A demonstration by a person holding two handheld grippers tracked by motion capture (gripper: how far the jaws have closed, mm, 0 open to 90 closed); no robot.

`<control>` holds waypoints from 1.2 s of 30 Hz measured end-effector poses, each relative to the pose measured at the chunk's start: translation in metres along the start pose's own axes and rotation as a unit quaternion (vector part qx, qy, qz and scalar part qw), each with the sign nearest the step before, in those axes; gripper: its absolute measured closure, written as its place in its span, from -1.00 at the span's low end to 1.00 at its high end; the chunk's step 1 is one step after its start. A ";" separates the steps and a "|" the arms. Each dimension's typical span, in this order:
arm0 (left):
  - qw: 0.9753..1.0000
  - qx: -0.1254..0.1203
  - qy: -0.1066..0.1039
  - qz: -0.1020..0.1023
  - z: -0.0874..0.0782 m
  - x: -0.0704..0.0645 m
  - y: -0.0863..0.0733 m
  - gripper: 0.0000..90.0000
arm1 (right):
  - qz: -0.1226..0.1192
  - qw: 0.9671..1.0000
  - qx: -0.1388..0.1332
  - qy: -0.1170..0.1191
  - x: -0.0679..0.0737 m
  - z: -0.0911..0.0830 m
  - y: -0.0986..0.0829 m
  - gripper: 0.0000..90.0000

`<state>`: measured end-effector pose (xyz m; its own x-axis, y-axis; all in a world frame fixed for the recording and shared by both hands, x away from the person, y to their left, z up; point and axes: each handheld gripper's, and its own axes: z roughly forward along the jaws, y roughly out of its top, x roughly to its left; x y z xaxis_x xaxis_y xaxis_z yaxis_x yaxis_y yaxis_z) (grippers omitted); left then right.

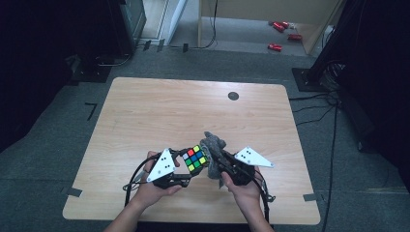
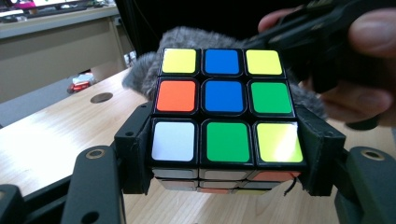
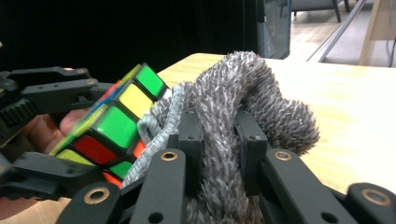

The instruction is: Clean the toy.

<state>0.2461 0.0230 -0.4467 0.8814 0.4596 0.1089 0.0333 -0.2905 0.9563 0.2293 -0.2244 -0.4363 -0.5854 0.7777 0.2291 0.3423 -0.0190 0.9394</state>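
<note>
The left gripper [image 1: 186, 164] clamps a cube [image 1: 195, 158] near the front edge of the pale wood tabletop [image 1: 145, 116]; the right gripper [image 1: 220, 162] pinches a grey cloth [image 1: 215, 145] against it. Grey carpet [image 1: 58, 145] surrounds the tabletop, with red items [image 1: 280, 34] beyond.

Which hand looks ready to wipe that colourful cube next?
The right. Its gripper is shut on the grey fluffy cloth, which already lies against the puzzle cube. The left gripper is clamped on the cube, so it probably just holds it steady.
</note>
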 end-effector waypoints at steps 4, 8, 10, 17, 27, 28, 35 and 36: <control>1.000 0.018 0.013 0.017 0.003 -0.004 -0.001 -0.21 | -0.035 0.999 -0.022 0.010 0.016 -0.007 0.011 0.72; 1.000 0.000 0.009 0.015 -0.002 -0.004 0.002 -0.21 | -0.023 0.999 -0.028 0.011 0.013 -0.005 0.009 0.72; 1.000 -0.007 0.004 0.011 -0.004 -0.003 0.002 -0.22 | -0.011 1.000 -0.016 0.007 0.008 -0.001 0.002 0.72; 1.000 -0.016 -0.010 -0.004 -0.004 0.001 0.002 -0.22 | -0.006 1.000 0.004 0.003 0.006 0.002 -0.001 0.73; 1.000 0.001 0.002 0.003 -0.003 0.000 0.001 -0.22 | -0.007 1.000 0.010 0.000 0.006 0.003 -0.003 0.73; 1.000 0.004 0.003 0.005 -0.002 0.000 0.001 -0.22 | -0.007 1.000 0.010 0.000 0.006 0.003 -0.003 0.73; 0.998 0.050 0.028 0.022 0.007 -0.002 -0.002 -0.22 | -0.103 0.994 -0.021 -0.024 0.028 -0.002 0.004 0.71; 0.997 0.061 0.032 0.028 0.009 -0.004 -0.003 -0.22 | -0.115 0.993 -0.021 -0.025 0.031 -0.001 0.002 0.71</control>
<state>0.2469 0.0145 -0.4520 0.8513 0.4922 0.1819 0.0462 -0.4156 0.9084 0.2112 -0.2012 -0.4269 -0.6079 0.7940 -0.0054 0.1713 0.1377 0.9755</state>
